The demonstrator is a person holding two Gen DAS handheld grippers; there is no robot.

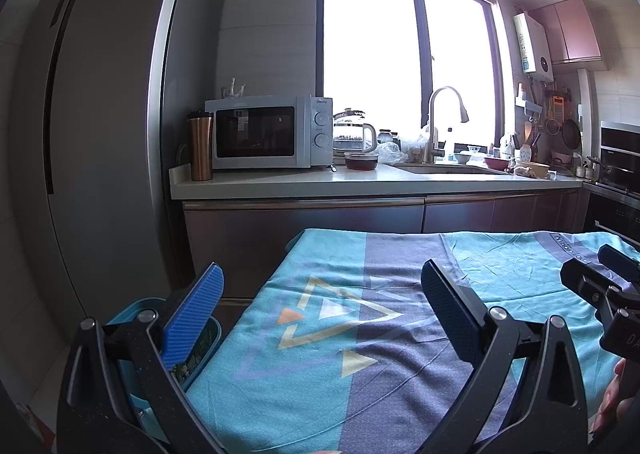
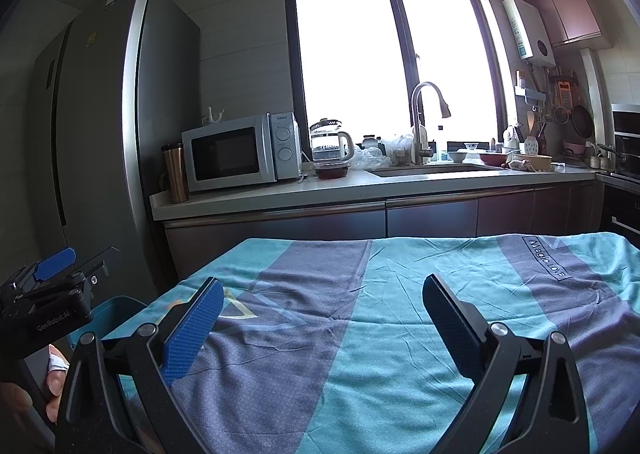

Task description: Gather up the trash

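Observation:
My left gripper [image 1: 322,280] is open and empty, held above the left part of a table covered with a teal and grey patterned cloth [image 1: 360,334]. My right gripper [image 2: 322,290] is open and empty above the same cloth [image 2: 400,314]. A blue bin [image 1: 208,338] stands by the table's left edge, behind my left finger; something green and printed lies inside it. The bin [image 2: 120,310] also shows at the left in the right wrist view. No loose trash shows on the cloth. Each gripper appears in the other's view: the right one [image 1: 608,274], the left one [image 2: 56,266].
A kitchen counter [image 1: 360,177] runs behind the table with a microwave [image 1: 268,131], a copper tumbler [image 1: 201,145], a glass kettle [image 1: 354,129], a sink and faucet [image 1: 440,121]. A tall grey fridge [image 1: 100,133] stands at the left. An oven [image 1: 620,157] is at the right.

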